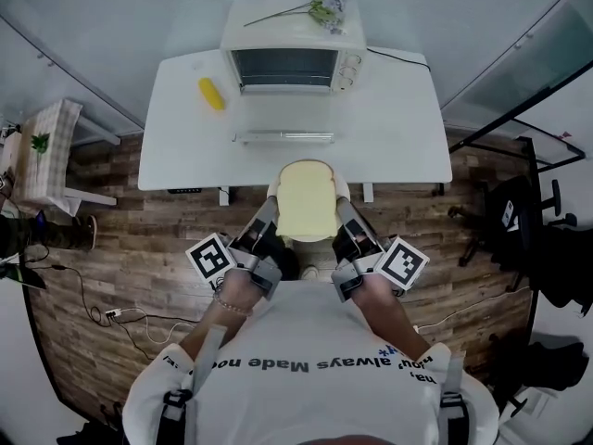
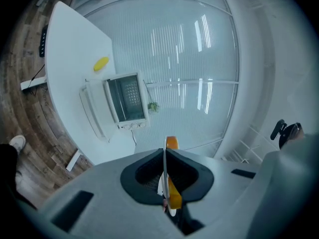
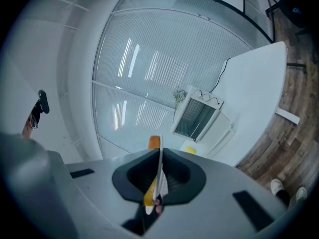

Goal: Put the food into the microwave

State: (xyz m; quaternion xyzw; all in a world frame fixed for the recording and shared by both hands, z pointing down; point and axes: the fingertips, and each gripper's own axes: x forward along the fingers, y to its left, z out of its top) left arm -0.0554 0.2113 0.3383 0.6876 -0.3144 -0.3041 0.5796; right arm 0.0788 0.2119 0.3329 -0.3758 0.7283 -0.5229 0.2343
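A slice of bread [image 1: 307,200] lies on a white plate [image 1: 341,189], carried level in front of the person, short of the white table [image 1: 185,146]. My left gripper [image 1: 269,213] is shut on the plate's left rim, my right gripper [image 1: 344,213] on its right rim. In the left gripper view the plate [image 2: 165,166] shows edge-on between the shut left gripper [image 2: 165,156], with the bread [image 2: 172,143] beside it. The right gripper [image 3: 160,156] pinches the plate [image 3: 159,171] likewise. The white microwave [image 1: 292,49] stands at the table's back, its door [image 1: 283,137] folded down open.
A yellow corn cob [image 1: 211,93] lies on the table left of the microwave. A flower sprig [image 1: 324,6] rests on top of it. A checkered side table [image 1: 46,146] stands at the left, black chairs [image 1: 528,221] at the right. Cables [image 1: 111,313] run over the wooden floor.
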